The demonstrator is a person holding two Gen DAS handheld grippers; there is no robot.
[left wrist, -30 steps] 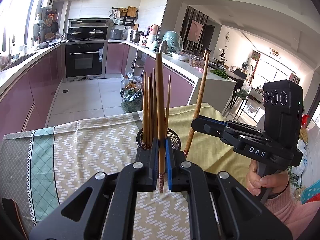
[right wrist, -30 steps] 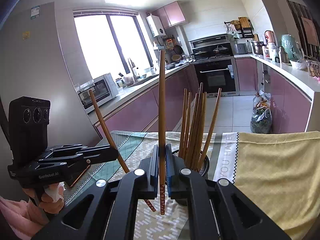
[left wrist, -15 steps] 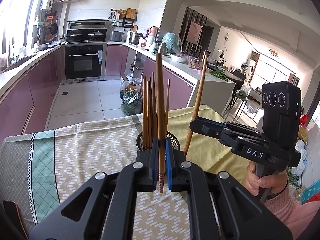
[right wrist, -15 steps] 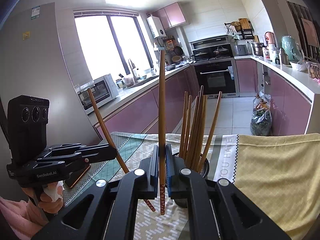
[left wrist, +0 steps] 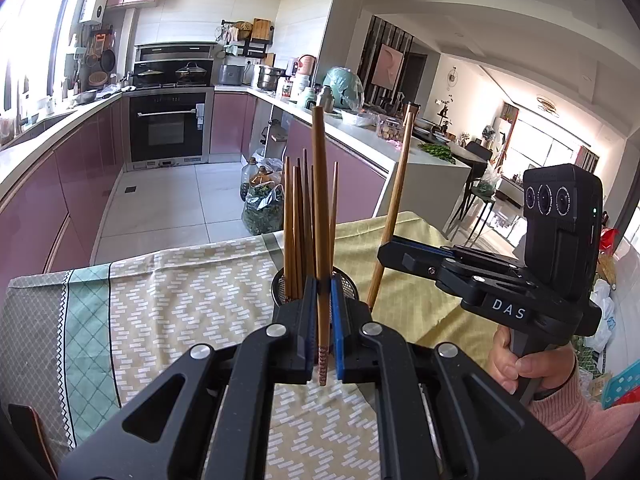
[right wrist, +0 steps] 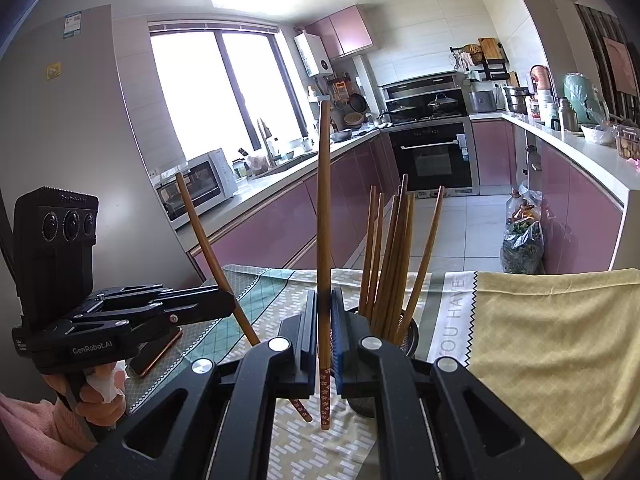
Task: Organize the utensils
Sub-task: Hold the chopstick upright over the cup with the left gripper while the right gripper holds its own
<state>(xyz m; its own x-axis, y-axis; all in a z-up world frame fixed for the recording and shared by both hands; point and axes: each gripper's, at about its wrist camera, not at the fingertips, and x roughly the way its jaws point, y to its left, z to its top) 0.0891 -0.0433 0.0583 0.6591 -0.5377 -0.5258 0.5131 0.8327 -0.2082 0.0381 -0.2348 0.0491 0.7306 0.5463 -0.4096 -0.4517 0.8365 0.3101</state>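
My left gripper (left wrist: pixel 321 328) is shut on a brown wooden chopstick (left wrist: pixel 319 208) that stands nearly upright, patterned tip down. Just behind it a black mesh holder (left wrist: pixel 348 286) on the table carries several chopsticks (left wrist: pixel 294 232). My right gripper (right wrist: pixel 323 332) is likewise shut on an upright chopstick (right wrist: pixel 324 208), with the same holder (right wrist: pixel 410 338) and its chopsticks (right wrist: pixel 394 256) close to its right. Each view shows the other gripper from the side: the right gripper (left wrist: pixel 386 254) with its chopstick (left wrist: pixel 394 208), and the left gripper (right wrist: pixel 228 306) with its slanted chopstick (right wrist: pixel 212 256).
A patterned green, grey and yellow tablecloth (left wrist: pixel 180 292) covers the table. A phone (right wrist: pixel 158 354) lies on it at the left. A hand in a pink sleeve (left wrist: pixel 532 368) grips the right handle. Kitchen counters, an oven (left wrist: pixel 166 128) and floor bags (left wrist: pixel 262 200) stand beyond the table.
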